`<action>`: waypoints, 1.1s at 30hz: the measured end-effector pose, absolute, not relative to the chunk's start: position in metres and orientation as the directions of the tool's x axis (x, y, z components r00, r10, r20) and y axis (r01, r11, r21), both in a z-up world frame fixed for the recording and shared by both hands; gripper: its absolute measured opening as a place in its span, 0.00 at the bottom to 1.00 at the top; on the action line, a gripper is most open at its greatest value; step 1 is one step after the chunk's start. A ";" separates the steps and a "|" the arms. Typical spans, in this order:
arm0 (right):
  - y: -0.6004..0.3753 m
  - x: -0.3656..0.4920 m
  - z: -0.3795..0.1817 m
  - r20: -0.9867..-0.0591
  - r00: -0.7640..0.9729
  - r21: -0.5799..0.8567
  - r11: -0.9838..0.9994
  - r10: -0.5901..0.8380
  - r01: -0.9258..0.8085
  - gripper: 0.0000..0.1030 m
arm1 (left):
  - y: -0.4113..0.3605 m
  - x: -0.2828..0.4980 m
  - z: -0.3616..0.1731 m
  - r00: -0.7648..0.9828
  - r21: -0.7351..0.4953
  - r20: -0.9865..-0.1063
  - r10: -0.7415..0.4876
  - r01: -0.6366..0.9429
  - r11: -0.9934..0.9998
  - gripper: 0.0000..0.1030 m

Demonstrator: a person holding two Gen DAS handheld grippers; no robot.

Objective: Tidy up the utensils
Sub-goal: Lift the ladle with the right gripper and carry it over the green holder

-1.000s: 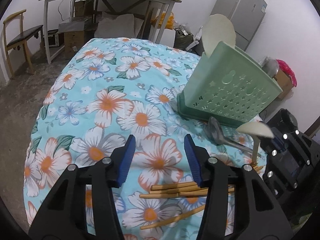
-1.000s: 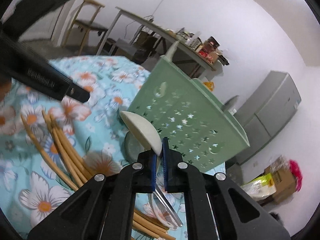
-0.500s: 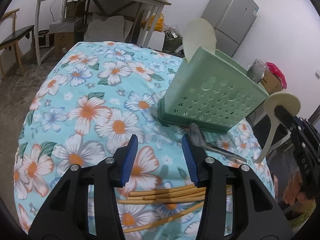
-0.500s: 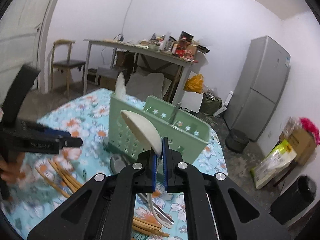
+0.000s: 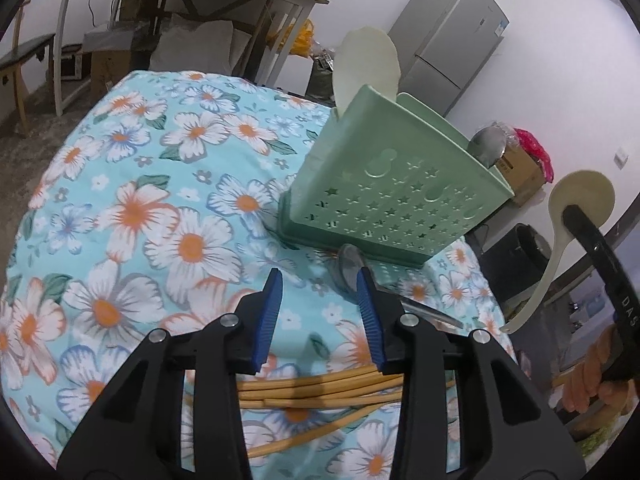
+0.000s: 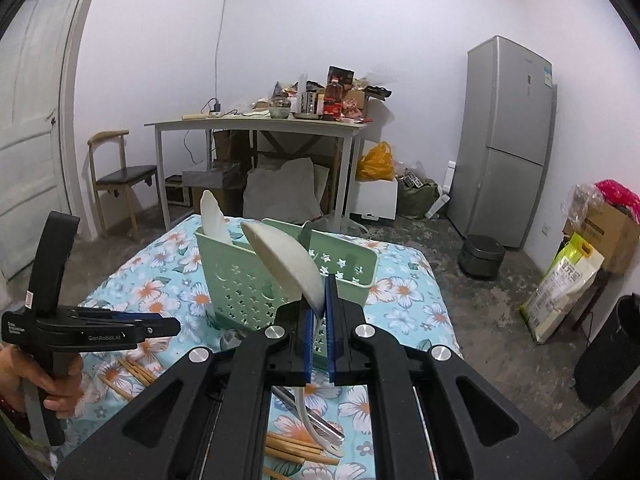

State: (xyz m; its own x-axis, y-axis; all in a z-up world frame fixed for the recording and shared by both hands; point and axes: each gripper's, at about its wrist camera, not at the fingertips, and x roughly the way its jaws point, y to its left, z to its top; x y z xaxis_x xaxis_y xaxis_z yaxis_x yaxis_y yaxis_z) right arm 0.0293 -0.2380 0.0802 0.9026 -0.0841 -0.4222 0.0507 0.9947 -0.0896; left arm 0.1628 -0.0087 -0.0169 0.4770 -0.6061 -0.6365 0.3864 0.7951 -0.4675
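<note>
The right gripper (image 6: 318, 312) has risen from the table and rolled upright over the past second, carrying a cream spoon (image 6: 286, 264) up in front of the green caddy (image 6: 248, 280). Its jaws are pressed together on the spoon at the neck, just below the bowl, with the handle hanging down toward the table. Seen from the left wrist, the same spoon (image 5: 576, 216) now stands high at the right, well clear of the cloth. The lift suggests the spoon is bound for a compartment of the caddy, where a cream utensil (image 5: 366, 64) and a steel spoon (image 5: 488, 150) already stand.

The left gripper (image 5: 318, 308) hovers low over the floral cloth (image 5: 160, 200). Its jaws have just been closing yet remain apart, with nothing between the pads. A steel spoon (image 5: 348, 268) lies on the cloth just beyond its right finger, near the caddy's base. Chopsticks (image 5: 320, 390) lie loose on the near side, under the gripper's body, not yet sorted.
</note>
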 end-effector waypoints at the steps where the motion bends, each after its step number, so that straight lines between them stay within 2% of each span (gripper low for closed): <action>1: -0.239 0.029 0.080 -0.422 0.903 -0.085 0.995 -0.083 0.052 0.05 | -0.009 0.163 -0.017 0.470 -0.480 -0.632 -0.617 0.387 0.787 0.34; 7: -0.245 0.024 0.080 -0.421 0.905 -0.052 0.997 -0.071 0.054 0.05 | -0.011 0.178 -0.027 0.388 -0.642 -0.566 -0.728 0.346 0.684 0.34; 11: -0.249 0.020 0.082 -0.414 0.907 -0.043 0.997 -0.071 0.058 0.05 | -0.015 0.190 -0.037 0.360 -0.706 -0.533 -0.766 0.310 0.637 0.34; 20: -0.257 0.018 0.082 -0.415 0.907 -0.025 0.997 -0.073 0.069 0.05 | -0.033 0.211 -0.059 0.305 -0.748 -0.544 -0.782 0.245 0.617 0.34; 33: -0.258 0.022 0.079 -0.426 0.902 -0.028 0.998 -0.070 0.065 0.05 | -0.064 0.235 -0.084 0.294 -0.707 -0.602 -0.742 0.236 0.667 0.11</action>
State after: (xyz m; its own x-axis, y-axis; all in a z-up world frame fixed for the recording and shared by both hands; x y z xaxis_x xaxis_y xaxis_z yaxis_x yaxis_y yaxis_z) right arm 0.0217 -0.2581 0.0788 0.9020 -0.0704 -0.4259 0.0646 0.9975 -0.0282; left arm 0.2355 -0.0641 -0.0837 0.2943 -0.7424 -0.6019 0.2363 0.6668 -0.7068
